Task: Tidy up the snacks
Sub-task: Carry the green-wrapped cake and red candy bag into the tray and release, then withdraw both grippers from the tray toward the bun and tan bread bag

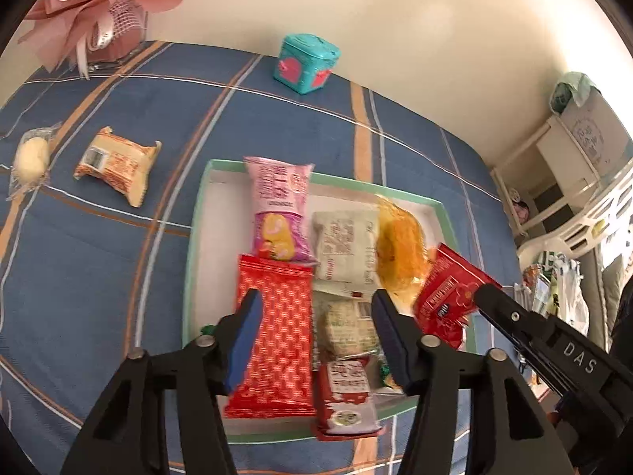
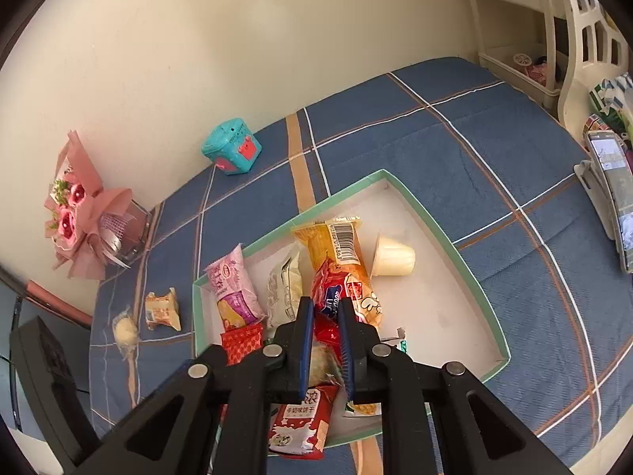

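Observation:
A green-rimmed white tray (image 1: 198, 213) (image 2: 467, 253) on the blue plaid cloth holds several snacks: a pink packet (image 1: 279, 206) (image 2: 233, 289), a red patterned packet (image 1: 277, 336), a white packet (image 1: 346, 245), an orange packet (image 2: 336, 249) and a pudding cup (image 2: 395, 257). My right gripper (image 2: 325, 308) is shut on a small red packet (image 1: 447, 297) (image 2: 328, 293) and holds it over the tray. My left gripper (image 1: 316, 304) is open and empty above the tray's near side. An orange-white packet (image 1: 118, 164) (image 2: 160, 310) and a clear-wrapped pale bun (image 1: 31, 156) (image 2: 126, 330) lie on the cloth to the left.
A teal box (image 1: 306, 63) (image 2: 233, 146) stands by the wall. A pink bouquet (image 1: 95, 12) (image 2: 83, 217) is at the far left. White shelving (image 1: 569, 166) and a phone on a stand (image 2: 609, 194) are at the right edge.

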`<state>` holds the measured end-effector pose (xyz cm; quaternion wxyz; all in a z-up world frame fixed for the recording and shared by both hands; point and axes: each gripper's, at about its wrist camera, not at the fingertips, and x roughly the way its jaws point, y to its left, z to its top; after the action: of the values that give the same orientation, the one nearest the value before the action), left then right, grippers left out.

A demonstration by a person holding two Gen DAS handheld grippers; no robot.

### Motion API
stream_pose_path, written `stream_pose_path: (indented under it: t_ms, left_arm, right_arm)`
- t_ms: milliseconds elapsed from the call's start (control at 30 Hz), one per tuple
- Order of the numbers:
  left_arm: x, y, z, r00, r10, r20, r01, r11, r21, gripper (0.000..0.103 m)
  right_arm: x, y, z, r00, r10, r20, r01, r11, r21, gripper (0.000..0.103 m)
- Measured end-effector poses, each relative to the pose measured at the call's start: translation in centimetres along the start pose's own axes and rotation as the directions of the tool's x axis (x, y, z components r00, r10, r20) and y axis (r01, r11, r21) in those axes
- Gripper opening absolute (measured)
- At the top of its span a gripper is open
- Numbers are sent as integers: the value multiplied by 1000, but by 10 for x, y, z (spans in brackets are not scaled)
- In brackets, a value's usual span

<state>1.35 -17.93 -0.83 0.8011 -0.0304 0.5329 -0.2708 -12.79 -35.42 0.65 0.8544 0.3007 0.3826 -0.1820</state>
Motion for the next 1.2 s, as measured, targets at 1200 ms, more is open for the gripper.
stream_pose_path:
  t_ms: [1200]
  left_arm:
    - [6, 82, 10, 968, 237, -89, -247, 959, -139, 69]
  right_arm:
    - [35, -44, 2, 991, -119, -60, 124, 989, 84, 20]
